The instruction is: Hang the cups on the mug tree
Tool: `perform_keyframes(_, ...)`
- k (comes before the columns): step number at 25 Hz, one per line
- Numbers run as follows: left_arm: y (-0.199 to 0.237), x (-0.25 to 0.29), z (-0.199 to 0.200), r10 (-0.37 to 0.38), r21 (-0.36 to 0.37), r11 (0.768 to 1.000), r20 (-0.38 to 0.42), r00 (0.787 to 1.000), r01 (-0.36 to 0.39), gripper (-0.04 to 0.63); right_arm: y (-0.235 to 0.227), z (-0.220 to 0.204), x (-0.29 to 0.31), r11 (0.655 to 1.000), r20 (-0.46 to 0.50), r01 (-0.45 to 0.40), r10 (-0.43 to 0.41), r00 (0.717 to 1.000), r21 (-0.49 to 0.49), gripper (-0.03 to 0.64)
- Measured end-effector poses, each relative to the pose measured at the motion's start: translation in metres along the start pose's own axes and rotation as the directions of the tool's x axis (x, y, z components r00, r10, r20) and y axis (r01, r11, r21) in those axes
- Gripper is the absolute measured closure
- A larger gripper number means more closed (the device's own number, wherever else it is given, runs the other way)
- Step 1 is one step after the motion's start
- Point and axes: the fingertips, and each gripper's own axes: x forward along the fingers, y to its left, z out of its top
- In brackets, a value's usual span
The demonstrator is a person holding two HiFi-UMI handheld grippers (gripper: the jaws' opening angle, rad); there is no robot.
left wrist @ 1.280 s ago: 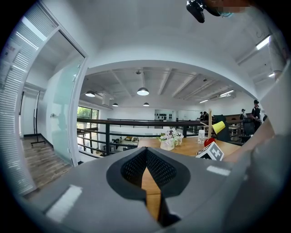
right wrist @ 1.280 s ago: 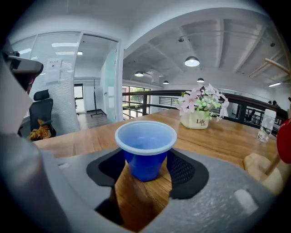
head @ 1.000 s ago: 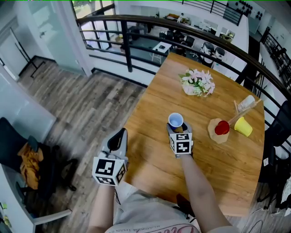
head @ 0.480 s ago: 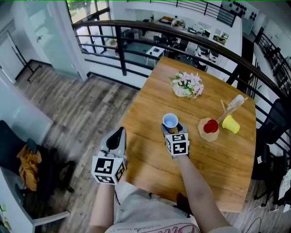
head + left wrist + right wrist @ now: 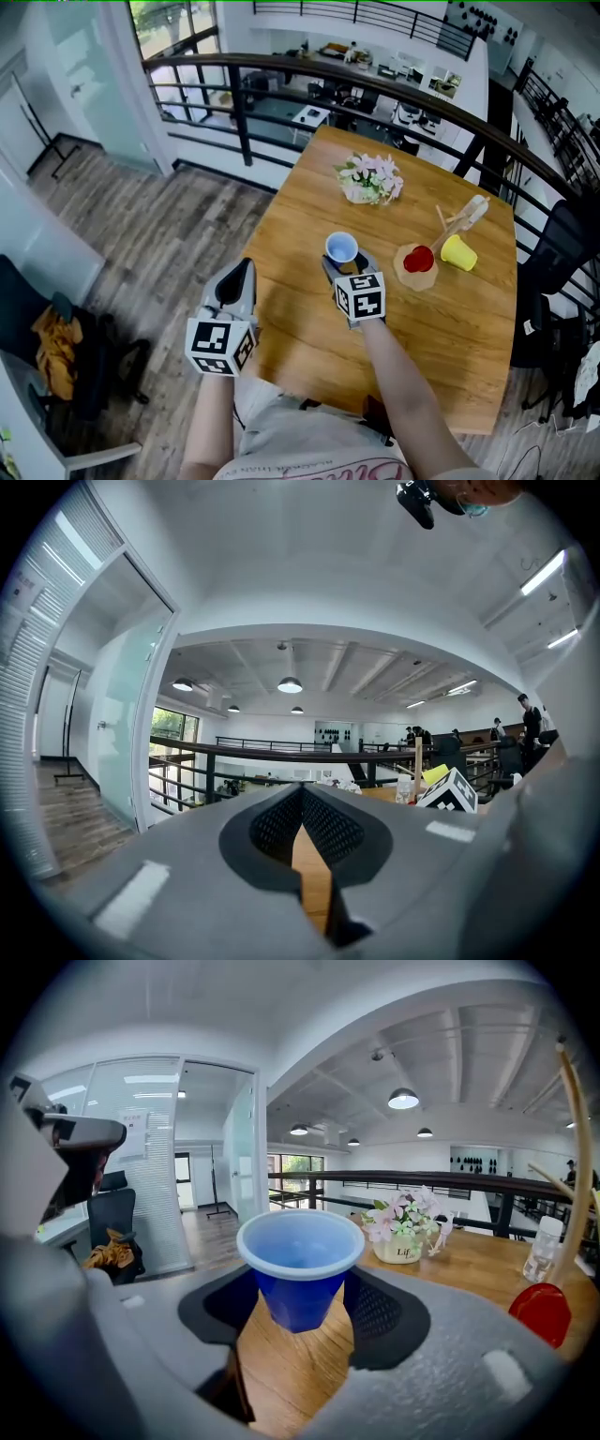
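1. The blue cup (image 5: 300, 1265) sits upright, clamped by its tapered wall in the right gripper (image 5: 300, 1299), seemingly just off the wooden table (image 5: 450, 337). In the last second the grip has held steady and the cup has edged nearer the mug tree (image 5: 455, 223), so it is likely being carried and is not yet hung.
2. The cup is thin glossy plastic with a rolled rim and no handle.
3. Ahead and to the right of that gripper, the tree's pale wooden pegs slant up from a round base. A red cup (image 5: 419, 259) and a yellow cup (image 5: 458, 252) are already at it.
4. The left gripper (image 5: 302, 832) hangs back to the left, unmoved, its jaws together and empty.
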Motion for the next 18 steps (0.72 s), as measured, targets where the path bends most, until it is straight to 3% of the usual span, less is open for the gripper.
perform_keyframes(9, -0.025, 0.01, 0.013, -0.041, 0.024, 0.999, 0.031, 0.999, 0.041, 0.592, -0.01, 0.026, -0.026, 0.998, 0.041, -0.05, 0.049, 0.998, 0.027, 0.333)
perform_keyframes(18, -0.057, 0.031, 0.024, -0.122, 0.056, 0.991, 0.047, 0.991, 0.12, 0.592, -0.041, 0.047, -0.058, 0.99, 0.069, -0.084, 0.076, 0.995, 0.115, 0.333)
